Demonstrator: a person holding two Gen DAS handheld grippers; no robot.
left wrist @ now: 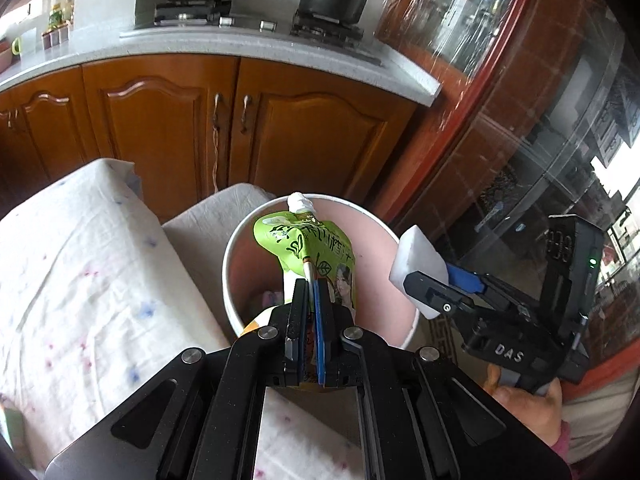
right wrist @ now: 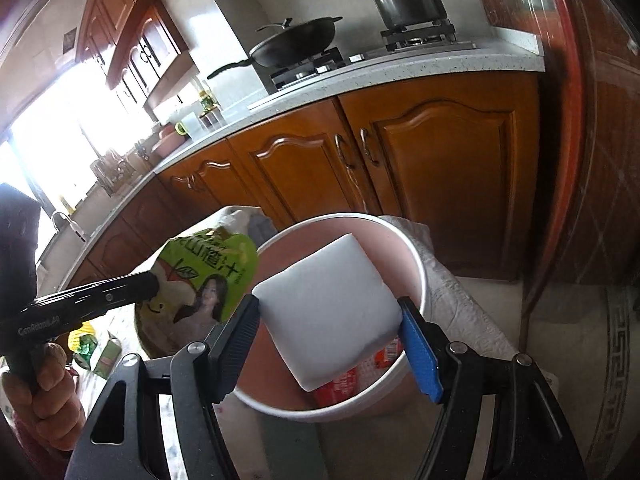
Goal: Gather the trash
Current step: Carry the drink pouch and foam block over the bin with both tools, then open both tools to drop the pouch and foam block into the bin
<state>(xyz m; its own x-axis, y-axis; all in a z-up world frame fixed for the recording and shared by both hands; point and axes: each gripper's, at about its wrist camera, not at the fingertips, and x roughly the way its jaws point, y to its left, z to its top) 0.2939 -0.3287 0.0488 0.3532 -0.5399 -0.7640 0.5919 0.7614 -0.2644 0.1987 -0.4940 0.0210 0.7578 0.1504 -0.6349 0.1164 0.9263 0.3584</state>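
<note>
1. Already in the pink bin [right wrist: 416, 280]: red wrapper [right wrist: 352, 380]
2. Clamped in left gripper [left wrist: 311, 280] fingers, above the bin: green juice pouch [left wrist: 312, 244]
3. Squeezed between right gripper [right wrist: 330, 316] fingers, over the rim: white sponge block [right wrist: 328, 304]
4. Left to do: both drops, maybe green scraps [right wrist: 86, 344] on the cloth

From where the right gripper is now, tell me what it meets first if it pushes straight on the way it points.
Probably the pink bin. The right gripper, shut on the white foam block, points down into its open mouth, so the block would likely meet the inner wall or the red wrapper inside; depth is unclear.
</note>
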